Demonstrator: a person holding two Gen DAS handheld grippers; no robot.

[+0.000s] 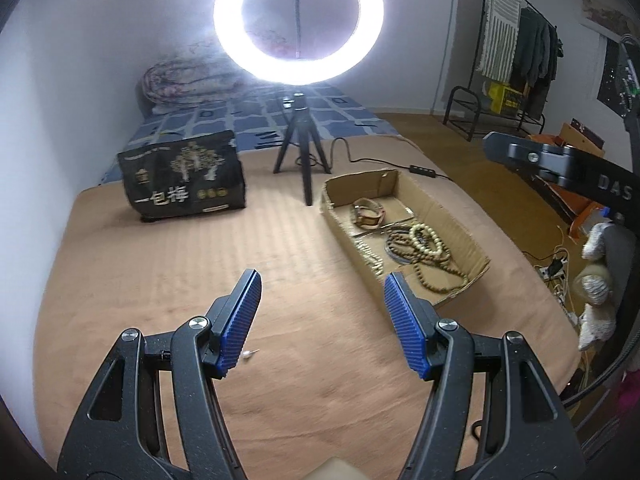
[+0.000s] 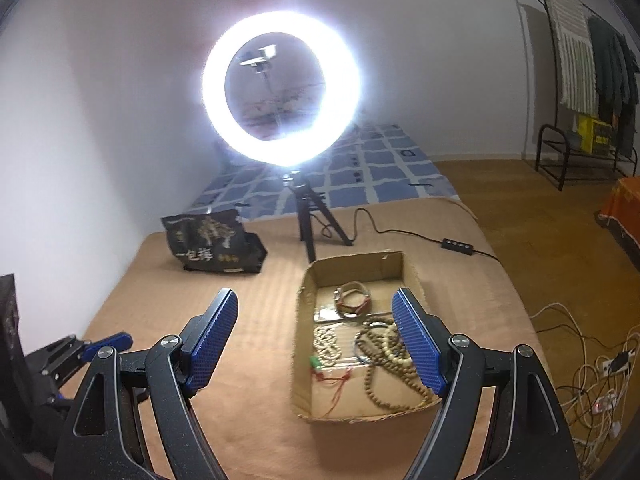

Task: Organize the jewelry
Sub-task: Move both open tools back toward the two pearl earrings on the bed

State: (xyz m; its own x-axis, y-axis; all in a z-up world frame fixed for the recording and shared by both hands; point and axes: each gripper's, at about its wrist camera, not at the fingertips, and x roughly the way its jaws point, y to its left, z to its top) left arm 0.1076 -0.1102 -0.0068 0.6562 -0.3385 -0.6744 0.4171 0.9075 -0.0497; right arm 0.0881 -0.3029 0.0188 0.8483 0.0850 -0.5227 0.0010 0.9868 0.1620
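Observation:
A shallow cardboard box [image 1: 460,236] [image 2: 308,384] lies on the tan blanket and holds the jewelry: wooden bead strings [image 1: 430,250] [image 2: 384,356], a leather watch [image 1: 366,214] [image 2: 352,298] and a red cord with a green piece [image 2: 326,376]. My left gripper [image 1: 322,284] is open and empty, above bare blanket to the left of the box. My right gripper [image 2: 316,304] is open and empty, raised above the box's near left part. The left gripper also shows at the left edge of the right wrist view [image 2: 80,354].
A lit ring light on a black tripod [image 1: 298,20] [image 2: 282,88] stands behind the box, its cable and switch [image 2: 456,246] trailing right. A black snack bag [image 1: 182,176] [image 2: 214,246] sits at the back left. Wall on the left; floor with cables [image 2: 592,380] on the right.

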